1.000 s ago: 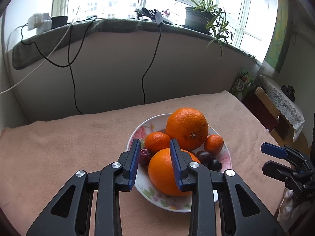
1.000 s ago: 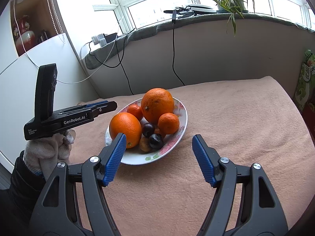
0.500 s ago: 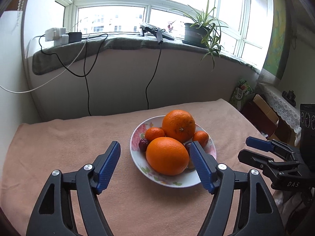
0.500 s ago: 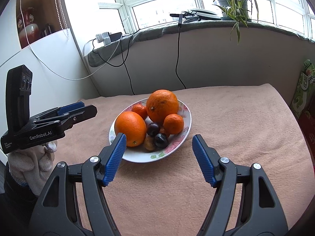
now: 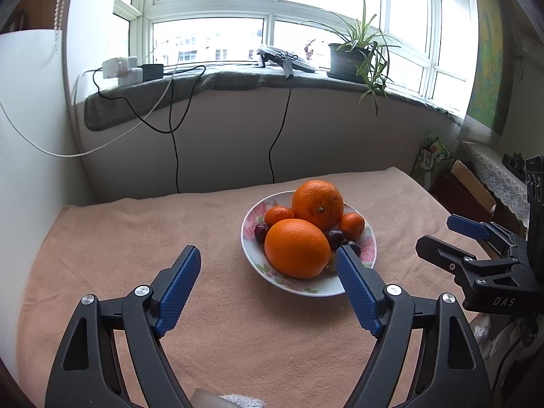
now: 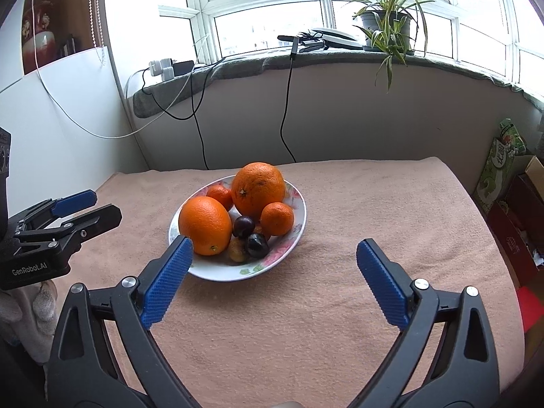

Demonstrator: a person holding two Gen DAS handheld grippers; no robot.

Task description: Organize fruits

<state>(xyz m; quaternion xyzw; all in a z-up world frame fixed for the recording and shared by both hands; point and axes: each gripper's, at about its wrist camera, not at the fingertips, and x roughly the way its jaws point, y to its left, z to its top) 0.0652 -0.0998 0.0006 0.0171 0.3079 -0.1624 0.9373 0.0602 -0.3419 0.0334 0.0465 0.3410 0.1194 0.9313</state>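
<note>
A flowered white plate [image 5: 368, 248] [image 6: 295, 234] on the pink cloth holds two big oranges [image 5: 296, 248] [image 6: 205, 225], two small mandarins [image 5: 351, 225] [image 6: 277, 218] and several dark plums [image 6: 257, 245]. My left gripper [image 5: 268, 265] hangs short of the plate, its jaws opening with nothing between them. My right gripper [image 6: 273, 255] is also short of the plate, jaws opening wide and empty. Each gripper shows at the edge of the other's view: the right gripper [image 5: 452, 238] and the left gripper [image 6: 91, 205].
The pink cloth [image 5: 136, 238] covers the table up to a wall below a windowsill with black cables [image 5: 175, 156] and a potted plant [image 6: 387, 30]. Boxes and a green bag [image 6: 499, 166] stand off the right edge. A gloved hand [image 6: 34, 306] holds the left gripper.
The left gripper let go of the front orange, opened wide and drew back from the plate. The right gripper's jaws spread wider.
</note>
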